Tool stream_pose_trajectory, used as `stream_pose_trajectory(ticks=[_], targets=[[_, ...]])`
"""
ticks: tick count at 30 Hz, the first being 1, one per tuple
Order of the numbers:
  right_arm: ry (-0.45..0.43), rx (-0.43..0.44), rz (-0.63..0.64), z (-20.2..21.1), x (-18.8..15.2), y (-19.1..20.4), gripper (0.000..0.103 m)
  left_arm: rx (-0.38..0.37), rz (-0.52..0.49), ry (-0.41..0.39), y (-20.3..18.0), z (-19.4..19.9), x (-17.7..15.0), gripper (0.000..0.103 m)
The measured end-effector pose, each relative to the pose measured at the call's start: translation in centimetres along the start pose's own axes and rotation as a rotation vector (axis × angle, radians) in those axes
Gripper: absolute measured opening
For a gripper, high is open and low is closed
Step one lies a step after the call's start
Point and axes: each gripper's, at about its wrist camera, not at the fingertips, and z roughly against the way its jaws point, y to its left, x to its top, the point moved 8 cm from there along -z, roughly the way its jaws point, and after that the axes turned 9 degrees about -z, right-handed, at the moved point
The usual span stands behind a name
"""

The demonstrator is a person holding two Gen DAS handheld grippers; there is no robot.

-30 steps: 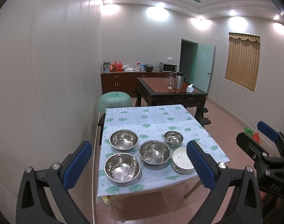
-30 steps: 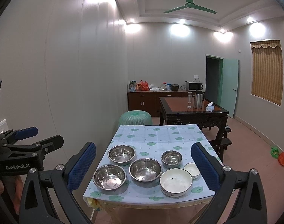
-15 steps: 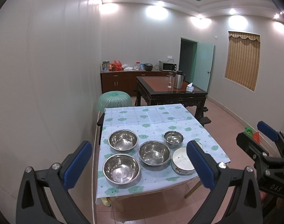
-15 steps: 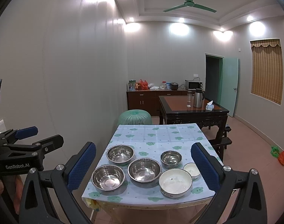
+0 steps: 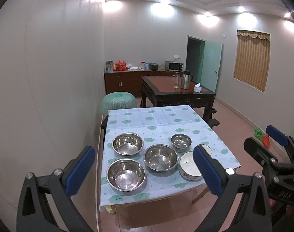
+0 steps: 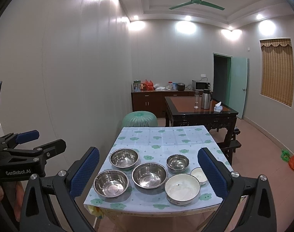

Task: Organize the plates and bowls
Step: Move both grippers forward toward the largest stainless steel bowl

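Since a second ago I have drifted slightly closer to the worktop [image 6: 166, 141] under its pale blue cloud-print cloth; both my left gripper [image 5: 145, 170] and right gripper [image 6: 147, 172] hang short of it, jaws wide apart and empty. Four shiny steel bowls [image 6: 149, 175] and a large white enamel bowl [image 6: 182, 188] sit apart at the near edge, so I judge nesting small into large, gripping by the rim, works best. My right jaw partly hides the small white bowl [image 6: 199, 174], and I can make out no plates.

on the table [image 6: 166, 135] with the flowered cloth stood four steel bowls [image 6: 149, 175] and two white bowls [image 6: 182, 188], one large, one small: six vessels in all. beyond the table there was one green dome cover [image 6: 140, 118] and one dark wooden table [image 6: 200, 112].
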Motion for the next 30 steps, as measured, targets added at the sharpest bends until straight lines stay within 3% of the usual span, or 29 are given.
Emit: stream_pose_trajectory(ticks=[15,30], targets=[[0.056,-0.012,-0.006,-5.2,-0.7,-0.5,0.103,0.0,0.004,0.064,0.8,-4.8,-0.4,0.103],[0.227,-0.023,-0.022,-17.1,-3.8,1.2,0.103,-0.013,0.049,0.252,6.4,-16.4,-4.0,0.103]])
